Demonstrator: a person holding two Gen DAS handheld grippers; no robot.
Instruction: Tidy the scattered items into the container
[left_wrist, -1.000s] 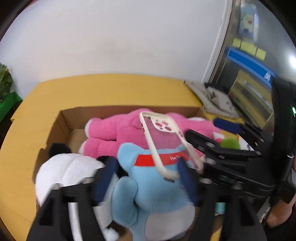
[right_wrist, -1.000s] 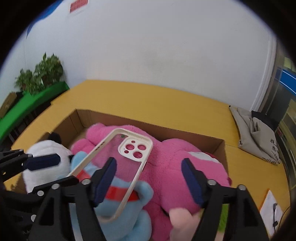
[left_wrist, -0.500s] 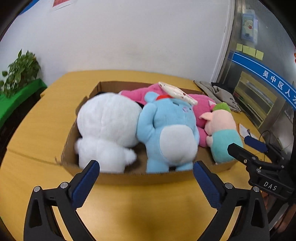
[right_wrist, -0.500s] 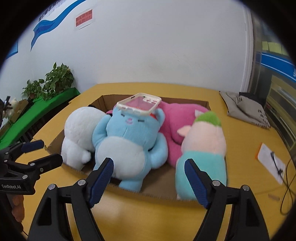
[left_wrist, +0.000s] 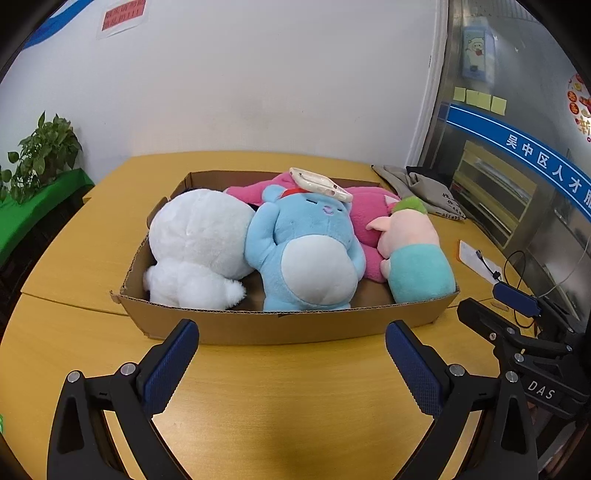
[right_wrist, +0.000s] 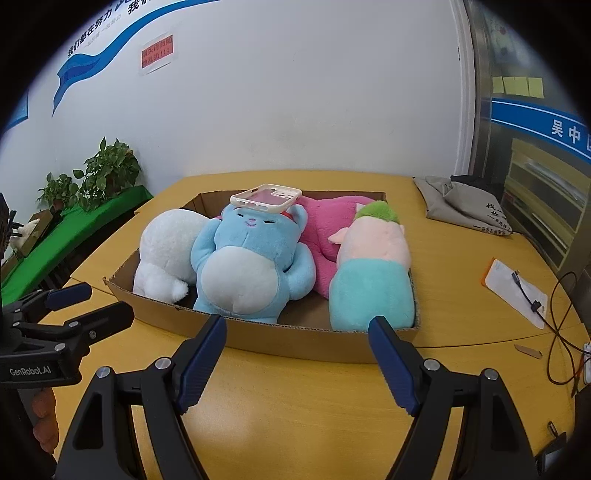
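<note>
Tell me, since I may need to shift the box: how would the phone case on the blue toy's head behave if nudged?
The phone case looks like thin, light plastic, so it would probably slide easily. It rests flat on the blue toy, a soft rounded perch, and overhangs it, so a bump to the box might tip it off. It seems stiff, not floppy.

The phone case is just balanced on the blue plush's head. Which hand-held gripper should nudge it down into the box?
Left, probably. In the left hand-held gripper view the phone case sits nearly straight ahead; from the right hand-held gripper it lies off to the left. Both are open, empty and short of the box.
</note>
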